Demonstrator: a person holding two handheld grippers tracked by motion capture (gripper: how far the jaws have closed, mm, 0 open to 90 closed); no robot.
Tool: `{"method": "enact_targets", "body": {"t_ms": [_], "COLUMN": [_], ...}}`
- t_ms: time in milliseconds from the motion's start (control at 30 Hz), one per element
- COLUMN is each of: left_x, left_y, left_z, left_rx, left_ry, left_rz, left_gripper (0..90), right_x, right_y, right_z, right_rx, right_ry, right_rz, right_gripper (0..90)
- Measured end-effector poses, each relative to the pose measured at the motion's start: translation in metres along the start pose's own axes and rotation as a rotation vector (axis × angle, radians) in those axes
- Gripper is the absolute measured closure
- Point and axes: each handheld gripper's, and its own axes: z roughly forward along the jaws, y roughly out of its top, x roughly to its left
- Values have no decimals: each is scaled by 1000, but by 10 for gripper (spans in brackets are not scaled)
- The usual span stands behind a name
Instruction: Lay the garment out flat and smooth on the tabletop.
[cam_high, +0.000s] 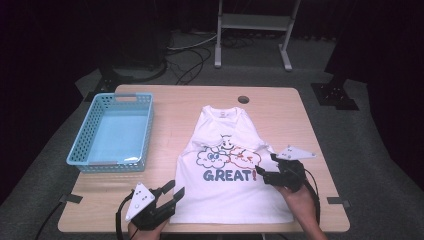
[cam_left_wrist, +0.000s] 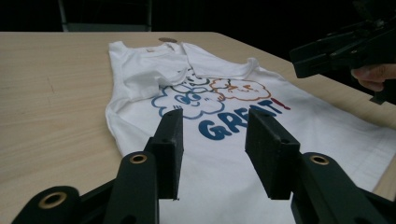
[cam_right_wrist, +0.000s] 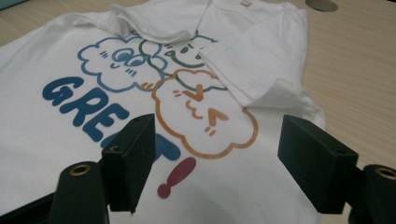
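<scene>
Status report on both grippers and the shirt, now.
Left gripper open, right gripper open, nothing between fingers. White printed cotton T-shirt flat on table, sleeves folded in. Nothing in the way; blue plastic basket off left.

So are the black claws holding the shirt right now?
No. Both the left gripper and the right gripper stand open above the white T-shirt, with nothing between their jaws.

The shirt (cam_high: 232, 165) is white, printed with blue, green and orange cartoon clouds, blue "GREAT" lettering and a red exclamation mark. The basket (cam_high: 85, 145) is light blue. The surface (cam_high: 175, 105) is pale wood-grain. Both tongs (cam_high: 169, 196) (cam_high: 264, 170) are black.
</scene>
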Motion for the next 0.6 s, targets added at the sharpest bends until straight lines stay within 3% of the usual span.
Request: {"method": "enact_targets", "body": {"t_ms": [200, 600], "left_x": [7, 11], "left_y": [2, 3], "left_z": [6, 4], "left_rx": [-17, -59], "left_ry": [-11, -10], "left_rz": [-3, -9], "left_gripper": [486, 399], "right_x": [-5, -15], "right_y": [20, 74], "right_z": [11, 39], "right_rx": [1, -19], "right_ry": [-9, -32], "right_rz": [-4, -7], "right_gripper": [268, 268]}}
